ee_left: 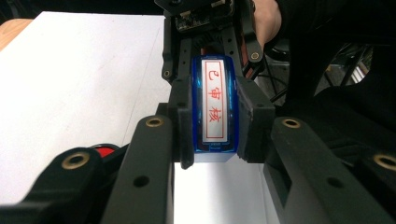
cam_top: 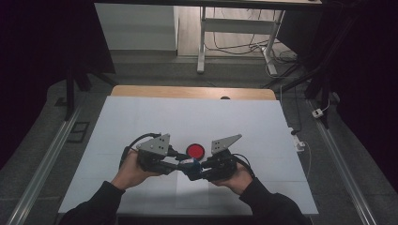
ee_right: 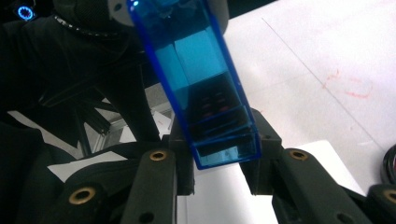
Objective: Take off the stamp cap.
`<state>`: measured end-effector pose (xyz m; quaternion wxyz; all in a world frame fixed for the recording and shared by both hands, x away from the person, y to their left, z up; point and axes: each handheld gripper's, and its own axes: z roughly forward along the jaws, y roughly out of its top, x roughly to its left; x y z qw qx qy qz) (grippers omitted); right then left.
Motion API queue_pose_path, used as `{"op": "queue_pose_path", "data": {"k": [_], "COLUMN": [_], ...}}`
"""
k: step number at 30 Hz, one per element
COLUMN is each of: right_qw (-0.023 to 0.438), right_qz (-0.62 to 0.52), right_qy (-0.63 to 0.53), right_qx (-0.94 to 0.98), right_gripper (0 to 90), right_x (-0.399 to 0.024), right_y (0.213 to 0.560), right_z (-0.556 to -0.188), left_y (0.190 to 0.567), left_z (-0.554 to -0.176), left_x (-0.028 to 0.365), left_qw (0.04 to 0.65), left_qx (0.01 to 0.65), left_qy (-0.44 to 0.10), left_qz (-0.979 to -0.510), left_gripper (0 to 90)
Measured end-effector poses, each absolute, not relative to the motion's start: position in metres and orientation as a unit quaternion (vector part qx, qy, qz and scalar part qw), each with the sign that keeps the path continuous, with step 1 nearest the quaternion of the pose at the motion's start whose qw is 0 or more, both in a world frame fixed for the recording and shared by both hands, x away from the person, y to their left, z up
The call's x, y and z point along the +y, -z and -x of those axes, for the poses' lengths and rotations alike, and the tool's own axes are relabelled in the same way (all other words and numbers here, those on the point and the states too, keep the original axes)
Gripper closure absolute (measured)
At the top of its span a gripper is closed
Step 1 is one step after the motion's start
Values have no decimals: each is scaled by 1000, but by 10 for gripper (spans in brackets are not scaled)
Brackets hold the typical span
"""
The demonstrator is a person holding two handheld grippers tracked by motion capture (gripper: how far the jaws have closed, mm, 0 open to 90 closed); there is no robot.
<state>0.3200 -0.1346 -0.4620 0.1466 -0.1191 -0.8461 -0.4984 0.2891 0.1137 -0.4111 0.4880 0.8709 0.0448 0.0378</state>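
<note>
A person sits at a white table [cam_top: 141, 122], forearms entering from the near edge, holding a two-jaw gripper in each hand. The left gripper [cam_top: 174, 161] and right gripper [cam_top: 197, 169] point toward each other just in front of the person, their tips meeting over the table's near middle.

Between the tips is a small blue translucent stamp [cam_top: 188, 163], a narrow rectangular block. Both grippers are closed on it, one at each end. Its long axis runs roughly left to right from the high view, along the line joining the two grippers.

From the left gripper view, the stamp [ee_left: 214, 109] is pinched between the left gripper's [ee_left: 215, 126] jaws and stretches straight away from the camera. Its top face carries a white label with red characters, and the right gripper [ee_left: 210, 51] clamps its far end.

From the right gripper view, the stamp [ee_right: 198, 86] rises away from the right gripper [ee_right: 219, 161], leaning toward the upper left. This side is clear blue with a dark insert inside; the label is unseen here.

A red round pad [cam_top: 195, 151] lies on the table just beyond the grippers; its edge peeks at the lower left of the left gripper view [ee_left: 103, 150].
</note>
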Motion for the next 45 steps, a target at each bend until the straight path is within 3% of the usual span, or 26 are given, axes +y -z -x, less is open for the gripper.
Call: {"op": "queue_pose_path", "data": {"k": [12, 25, 45], "right_qw": [139, 41, -8], "right_qz": [112, 113, 138], "right_qy": [483, 452, 455], "right_qx": [-857, -884, -880], "right_gripper": [688, 684, 682], "right_x": [-134, -139, -160], "right_y": [463, 462, 450], "right_z": [-319, -307, -288], "left_y": [409, 407, 411], "left_z": [-292, -292, -296], "left_x": [118, 119, 118], "left_qw": [494, 477, 454], "left_qx": [60, 104, 141], "left_qy": [-27, -32, -42], "left_qz": [-867, -872, -879], "left_gripper": [710, 708, 707]}}
